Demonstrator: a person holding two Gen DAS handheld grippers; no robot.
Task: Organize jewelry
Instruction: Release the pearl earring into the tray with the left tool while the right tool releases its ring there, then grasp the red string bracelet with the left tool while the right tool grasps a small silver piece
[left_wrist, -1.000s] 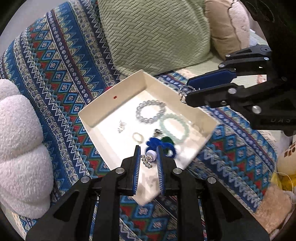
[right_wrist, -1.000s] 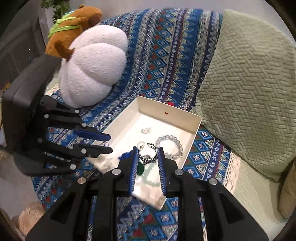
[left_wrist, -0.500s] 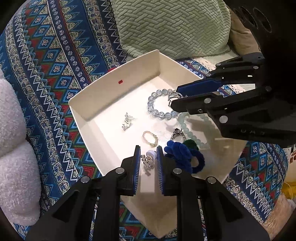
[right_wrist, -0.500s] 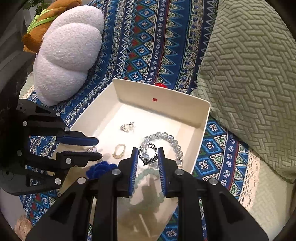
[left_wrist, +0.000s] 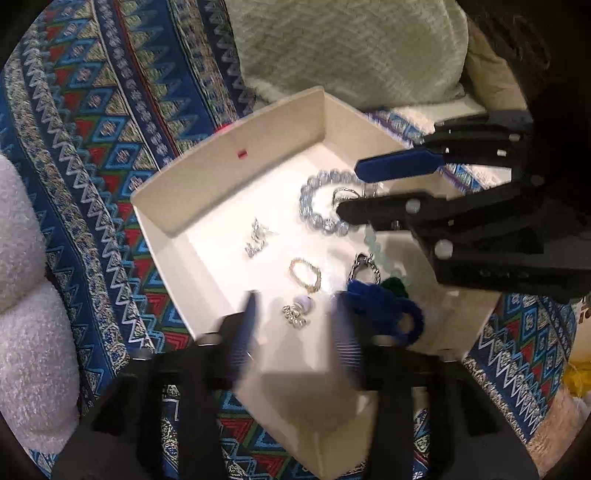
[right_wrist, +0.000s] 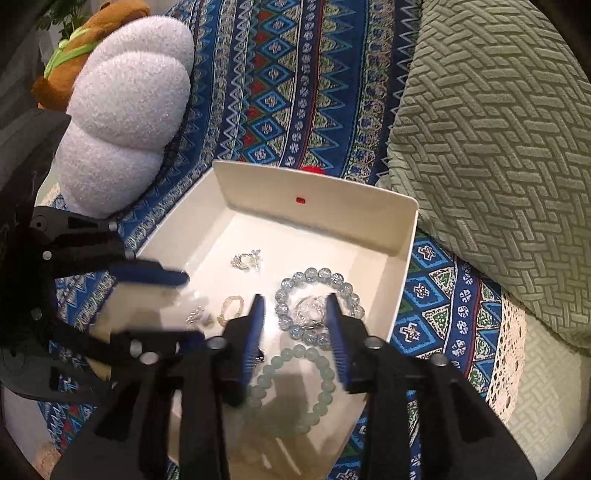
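A cream tray lies on the patterned blanket. My left gripper hangs low over its near corner, jaws opening. A small pearl-and-silver earring lies on the tray floor between them, free of the pads. My right gripper is also opening. Between its jaws a silver ring rests loose inside the clear blue bead bracelet. Also in the tray are a pale green bead bracelet, a thin gold bracelet, a silver ornament and a blue scrunchie.
A green woven cushion leans to the right of the tray and a white fluffy pillow to its left. A brown plush toy sits behind the pillow. The blue patterned blanket covers the seat.
Both grippers have come down closer to the tray. Their jaws have spread apart, letting go of the earring on the left and the silver ring on the right.
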